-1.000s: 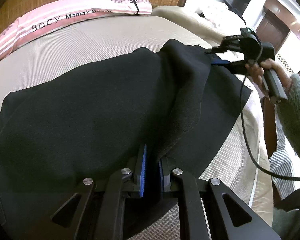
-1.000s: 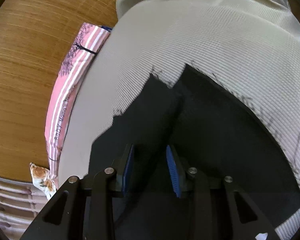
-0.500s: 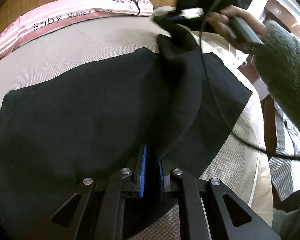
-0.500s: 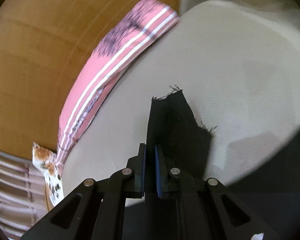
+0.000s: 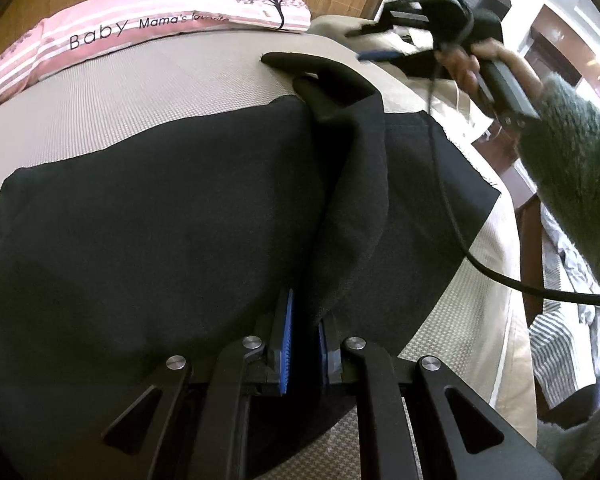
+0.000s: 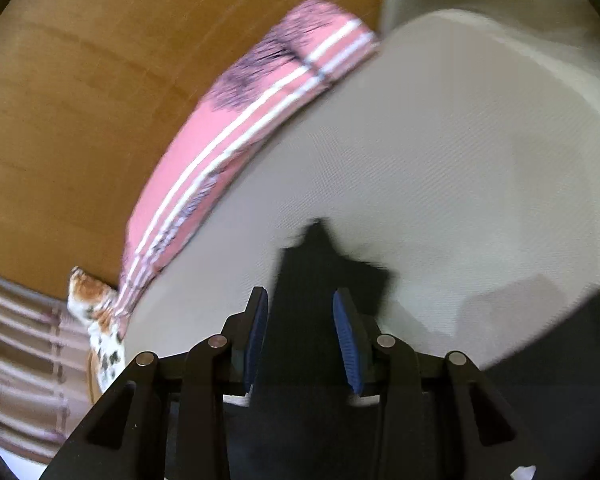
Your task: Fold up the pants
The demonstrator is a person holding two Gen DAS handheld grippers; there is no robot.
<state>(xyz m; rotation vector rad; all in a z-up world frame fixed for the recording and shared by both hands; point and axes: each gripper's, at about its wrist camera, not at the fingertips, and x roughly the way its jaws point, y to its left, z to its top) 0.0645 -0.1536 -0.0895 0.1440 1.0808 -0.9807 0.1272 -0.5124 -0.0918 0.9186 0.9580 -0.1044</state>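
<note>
Now right gripper [image 6: 300, 336] jaws wide apart, just let go of pants [image 5: 160, 220] leg end on bed [image 5: 180, 92]. Left gripper [image 5: 303, 340] jaws pinch pants edge. Leg folded over; next fold likely.

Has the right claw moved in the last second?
Yes. In the left view the right claw has risen from the pants' edge toward the pink pillow and opened.

Black pants [image 5: 160, 216] spread on bed, 1 edge folded over.
</note>
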